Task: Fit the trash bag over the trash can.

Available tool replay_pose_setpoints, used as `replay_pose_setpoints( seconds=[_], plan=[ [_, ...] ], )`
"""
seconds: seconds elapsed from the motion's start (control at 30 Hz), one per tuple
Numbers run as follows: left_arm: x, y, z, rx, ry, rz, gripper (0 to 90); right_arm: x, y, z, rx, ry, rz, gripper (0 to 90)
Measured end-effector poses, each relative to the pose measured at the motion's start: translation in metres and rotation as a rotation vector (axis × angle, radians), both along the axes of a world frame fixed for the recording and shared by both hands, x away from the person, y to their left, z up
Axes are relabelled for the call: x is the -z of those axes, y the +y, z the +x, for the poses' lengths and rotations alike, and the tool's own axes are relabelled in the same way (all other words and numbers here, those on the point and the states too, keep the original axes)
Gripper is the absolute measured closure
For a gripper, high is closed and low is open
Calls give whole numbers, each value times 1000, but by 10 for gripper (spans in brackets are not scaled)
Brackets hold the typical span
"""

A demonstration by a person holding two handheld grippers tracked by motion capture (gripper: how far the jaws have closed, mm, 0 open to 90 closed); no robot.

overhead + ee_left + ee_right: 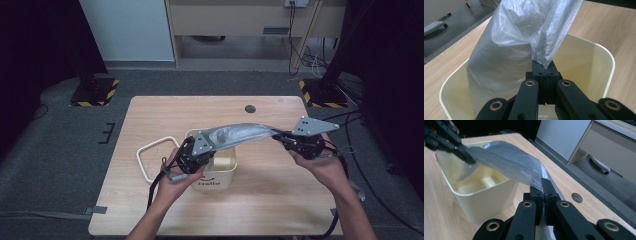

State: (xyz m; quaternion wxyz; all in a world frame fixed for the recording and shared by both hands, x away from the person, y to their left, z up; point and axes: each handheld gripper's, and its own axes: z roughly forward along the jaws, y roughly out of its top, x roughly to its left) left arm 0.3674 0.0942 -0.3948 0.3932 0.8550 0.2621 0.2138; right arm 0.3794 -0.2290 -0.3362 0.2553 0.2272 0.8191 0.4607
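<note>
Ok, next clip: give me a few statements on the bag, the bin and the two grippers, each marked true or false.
1. The left gripper is shut on the plastic bag. True.
2. The right gripper hangs open, clear of the bag. False: it is shut on the bag's other end.
3. The bag stretches between the grippers above the cream bin. True.
4. The bin lies on its side. False: it stands upright, mouth up.
5. A cream rectangular ring lies on the table beside the bin. True.

both tongs stretch a plastic bag [240, 133] over the bin [226, 170].
</note>
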Motion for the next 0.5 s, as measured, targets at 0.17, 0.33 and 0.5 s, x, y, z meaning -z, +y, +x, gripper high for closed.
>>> replay_pose_setpoints(
  seconds=[0.17, 0.33, 0.5],
  plan=[
    [5, -1, -1, 11, 14, 13, 900, -1, 3, 2, 12, -2, 21, 896],
    [9, 2, -1, -8, 4, 2, 823, 0, 12, 4, 3, -3, 21, 896],
    [7, 4, -1, -39, -43, -19, 528, 2, 19, 3, -17, -2, -9, 896]
  ],
)
